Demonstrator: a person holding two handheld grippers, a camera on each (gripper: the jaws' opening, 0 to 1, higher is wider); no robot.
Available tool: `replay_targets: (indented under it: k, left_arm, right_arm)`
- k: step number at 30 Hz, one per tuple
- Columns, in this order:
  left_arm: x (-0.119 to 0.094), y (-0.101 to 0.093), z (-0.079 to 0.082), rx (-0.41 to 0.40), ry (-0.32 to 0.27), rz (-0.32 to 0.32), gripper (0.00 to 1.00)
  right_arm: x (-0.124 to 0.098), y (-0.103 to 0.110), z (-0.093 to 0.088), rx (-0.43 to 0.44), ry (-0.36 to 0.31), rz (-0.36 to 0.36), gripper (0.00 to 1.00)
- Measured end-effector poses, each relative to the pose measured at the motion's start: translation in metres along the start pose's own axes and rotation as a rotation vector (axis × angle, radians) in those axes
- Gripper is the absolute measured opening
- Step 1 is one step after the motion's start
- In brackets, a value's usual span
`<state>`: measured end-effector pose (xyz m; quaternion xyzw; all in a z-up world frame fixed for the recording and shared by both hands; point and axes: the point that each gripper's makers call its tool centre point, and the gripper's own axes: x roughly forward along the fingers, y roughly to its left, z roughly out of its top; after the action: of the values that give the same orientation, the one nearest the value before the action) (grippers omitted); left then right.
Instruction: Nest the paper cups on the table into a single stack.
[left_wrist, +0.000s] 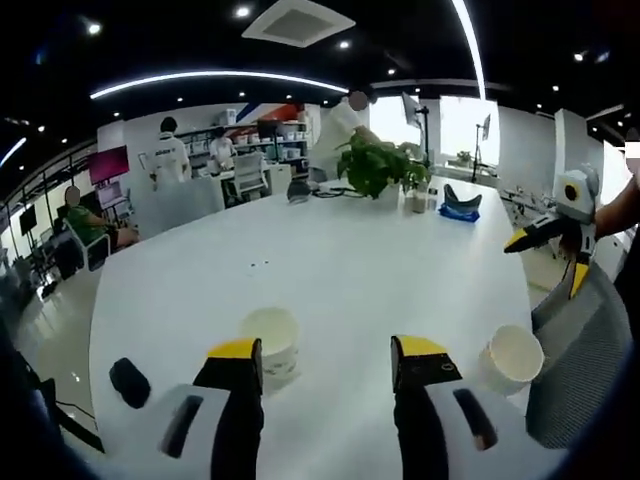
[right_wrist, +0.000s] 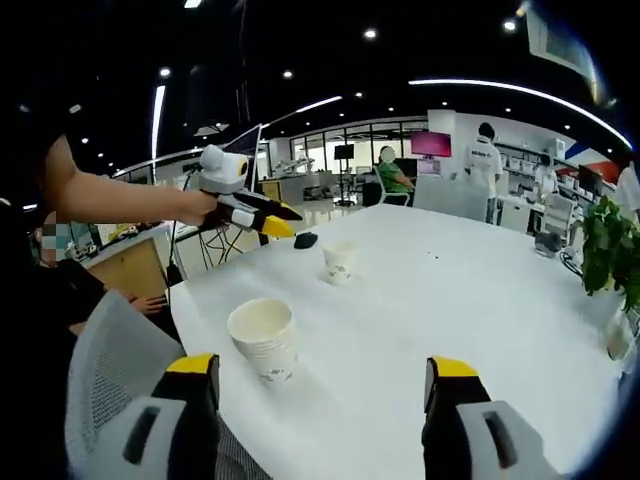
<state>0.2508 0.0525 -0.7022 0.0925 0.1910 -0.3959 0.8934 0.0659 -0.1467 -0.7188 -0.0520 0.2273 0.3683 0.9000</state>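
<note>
Right now you hold nothing: the left gripper (left_wrist: 325, 360) has its jaws spread wide apart, and so does the right gripper (right_wrist: 325, 375). Take the white table (left_wrist: 330, 270) as your landmark. Two paper cups stand upright on it, well apart from each other. The far cup (left_wrist: 270, 340) sits near the table's end, just beyond your left gripper's left jaw, with a small black object (left_wrist: 129, 381) further out toward that edge. The near cup (right_wrist: 262, 338) stands close to the table's edge beside the grey mesh chair (right_wrist: 110, 380) — it looks like several cups already nested, though I can't count them.

I'd judge the step in hand to be picking one cup. Go for the single far cup with your left — close on its wall below the rim, gently, since paper crushes. Lift it straight up, keep it upright, and lower it squarely over the near cup.
</note>
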Motion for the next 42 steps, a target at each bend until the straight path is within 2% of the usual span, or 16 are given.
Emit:
replay_targets:
  k: [10,19,25,30,33,42]
  left_arm:
    - [0.021,0.011,-0.006,-0.006,0.049,0.003,0.45]
    - [0.036,0.024,-0.019,-0.007,0.102,0.005,0.4]
    - [0.047,0.026,-0.021,0.008,0.122,-0.004,0.34]
    - [0.058,0.022,-0.017,0.032,0.127,-0.019,0.3]
    - [0.071,0.026,-0.021,0.054,0.156,-0.032,0.27]
    - [0.085,0.028,-0.036,0.068,0.226,-0.046,0.19]
  right_arm:
    - [-0.009,-0.008,-0.006,0.011,-0.01,-0.049,1.0]
    - [-0.017,-0.009,-0.011,0.017,-0.006,-0.083,1.0]
    - [-0.023,-0.012,-0.013,0.028,-0.008,-0.108,1.0]
    - [-0.028,-0.014,-0.015,0.041,-0.009,-0.129,1.0]
    - [-0.03,-0.016,-0.016,0.049,-0.009,-0.143,0.99]
    - [-0.034,-0.017,-0.017,0.07,-0.014,-0.167,0.99]
